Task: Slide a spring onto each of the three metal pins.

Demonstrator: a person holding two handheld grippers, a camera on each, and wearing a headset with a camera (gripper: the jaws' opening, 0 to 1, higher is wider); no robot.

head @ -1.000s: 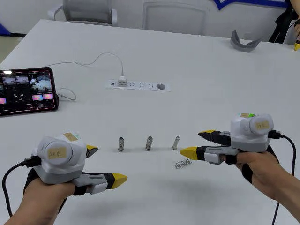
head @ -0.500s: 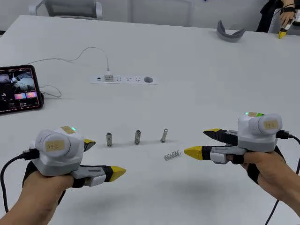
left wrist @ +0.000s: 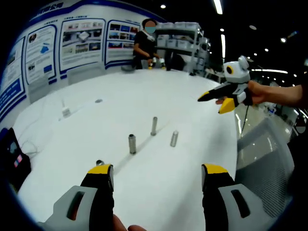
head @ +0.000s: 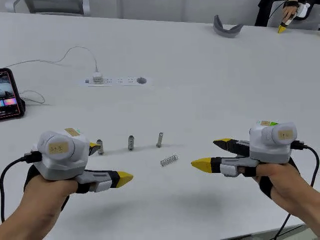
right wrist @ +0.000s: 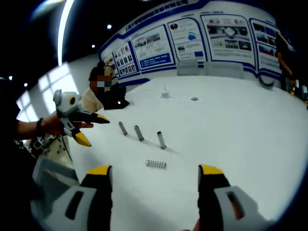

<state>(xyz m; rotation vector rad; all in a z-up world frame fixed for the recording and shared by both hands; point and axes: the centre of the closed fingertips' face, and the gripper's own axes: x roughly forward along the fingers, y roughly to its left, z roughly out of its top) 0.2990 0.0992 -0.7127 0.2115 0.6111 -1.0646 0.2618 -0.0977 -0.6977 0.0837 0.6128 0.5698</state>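
Three short metal pins stand in a row on the white table [head: 210, 95]. The left pin [head: 100, 146] and the middle pin [head: 131, 142] look ribbed, as if each carries a spring. The right pin [head: 160, 139] is smooth and bare. A loose spring [head: 169, 160] lies flat just in front of the bare pin, also the spring [right wrist: 156, 164]. My left gripper [head: 109, 161] is open and empty, its far tip beside the left pin. My right gripper [head: 211, 153] is open and empty, a short way right of the spring. In the left gripper view the bare pin [left wrist: 154, 126] is farthest.
A white power strip [head: 115, 80] with a plugged cable lies behind the pins. A tablet [head: 7, 95] sits at the left edge. A grey curved band [head: 227, 27] rests far back. Another person's hand [head: 289, 11] with a gripper is at the top right. The table's front edge runs lower right.
The head camera has swung right and down. My right gripper's tip, close beside the loose spring before, now stands farther right of it. The spring and pins have not moved.
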